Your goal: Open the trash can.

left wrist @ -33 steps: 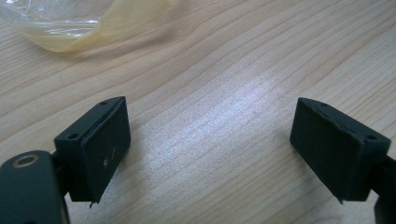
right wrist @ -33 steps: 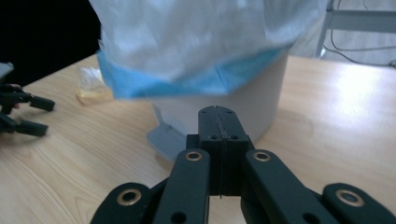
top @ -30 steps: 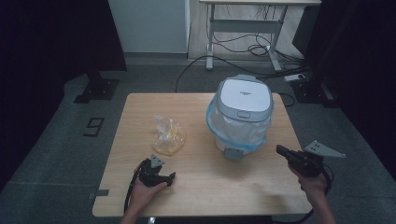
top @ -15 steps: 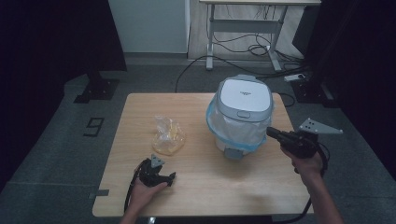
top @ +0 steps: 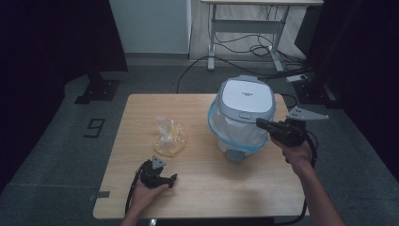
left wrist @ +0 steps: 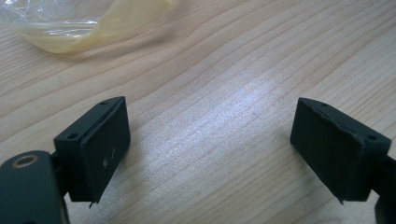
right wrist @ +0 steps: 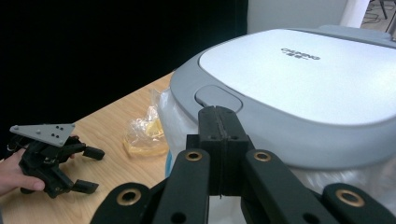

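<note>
Right gripper view has the right gripper (right wrist: 219, 122) clenched empty, tips aimed at the rice cooker's (top: 246, 101) lid button (right wrist: 218, 97) near the tabletop's (top: 141, 108) far right corner, presumably to press it.

Rice cooker (right wrist: 299, 88) cut off at right gripper view's right edge, plastic bag (left wrist: 70, 23) cropped by left gripper view's top

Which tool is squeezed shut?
The right tool, up by the grey cooker lid, is shut. The left tool, low over the table, gapes open.
</note>
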